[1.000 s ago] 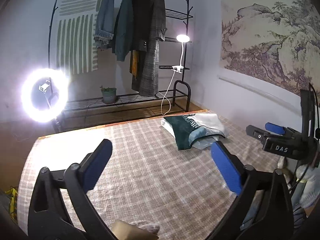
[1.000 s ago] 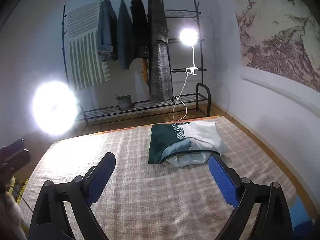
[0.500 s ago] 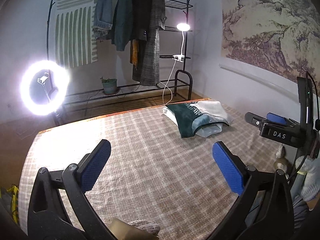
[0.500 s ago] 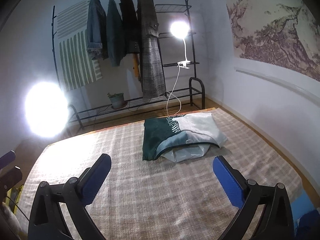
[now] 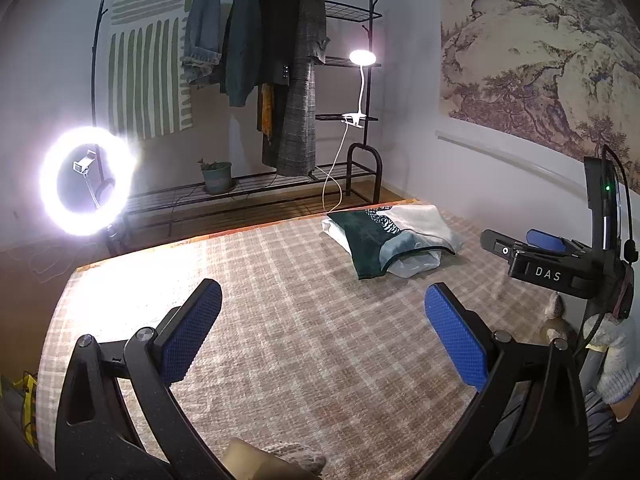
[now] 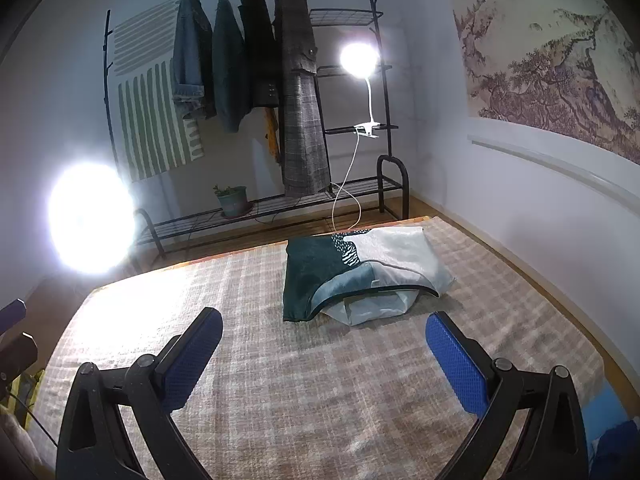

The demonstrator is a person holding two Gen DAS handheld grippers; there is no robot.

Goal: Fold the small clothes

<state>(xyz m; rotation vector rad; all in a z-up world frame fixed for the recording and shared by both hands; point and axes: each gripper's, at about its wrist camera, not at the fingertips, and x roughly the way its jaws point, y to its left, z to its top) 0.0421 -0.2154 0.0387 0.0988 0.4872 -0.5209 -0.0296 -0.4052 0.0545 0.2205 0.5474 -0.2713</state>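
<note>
A small pile of folded clothes, dark green and pale grey-white [image 5: 390,240] [image 6: 356,272], lies at the far right of a checked beige blanket [image 5: 304,328] [image 6: 304,380]. My left gripper [image 5: 324,328] is open and empty, held above the blanket well short of the pile. My right gripper [image 6: 324,348] is open and empty, closer to the pile and facing it. The right gripper also shows from the side in the left wrist view [image 5: 532,246].
A black clothes rack [image 5: 280,80] [image 6: 260,92] with hanging coats stands behind the blanket's far edge. A ring light [image 5: 86,182] glares at the left. A clip lamp [image 6: 358,60] shines on the rack. A wall [image 6: 540,208] runs along the right.
Both grippers have tilted and moved slightly forward, so the clothes pile sits lower and larger in both views. Both stay open and empty.
</note>
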